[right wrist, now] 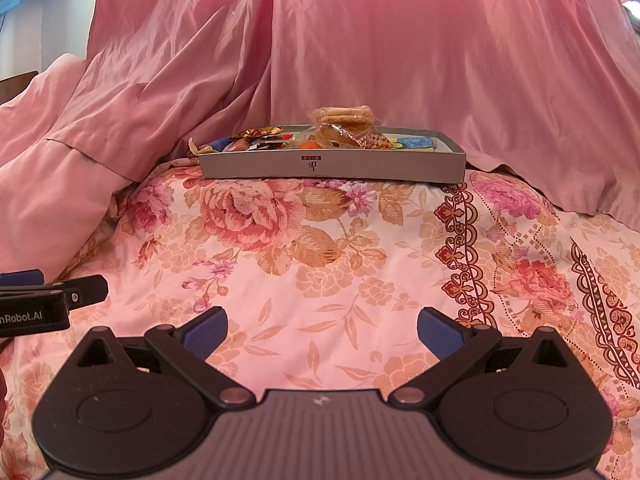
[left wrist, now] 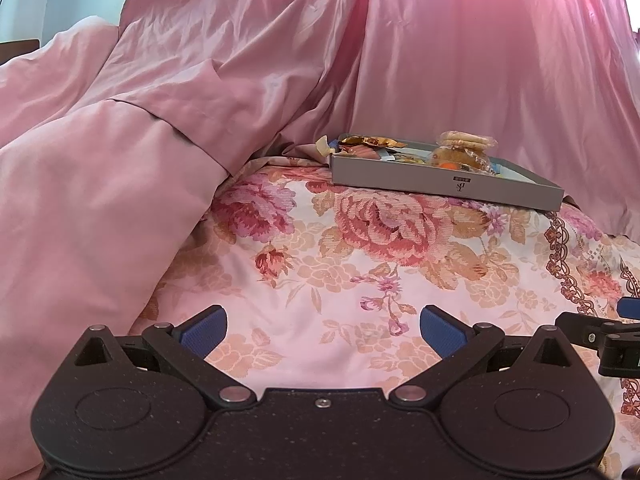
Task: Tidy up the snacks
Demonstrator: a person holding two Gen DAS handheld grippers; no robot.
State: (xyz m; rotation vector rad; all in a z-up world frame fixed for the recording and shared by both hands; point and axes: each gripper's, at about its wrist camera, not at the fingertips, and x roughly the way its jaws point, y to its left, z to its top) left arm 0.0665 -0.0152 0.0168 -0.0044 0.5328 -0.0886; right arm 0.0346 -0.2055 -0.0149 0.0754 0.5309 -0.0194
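Both tongs hover spread wide and empty over the floral bedspread: your left tongs, then your right tongs. Ahead lies the grey snack box, well apart, long side across your reach. It sits straight before the right tongs, so I judge them nearer.

Floral bedspread with roses and scrollwork border, rumpled pink quilt, pink drapery behind
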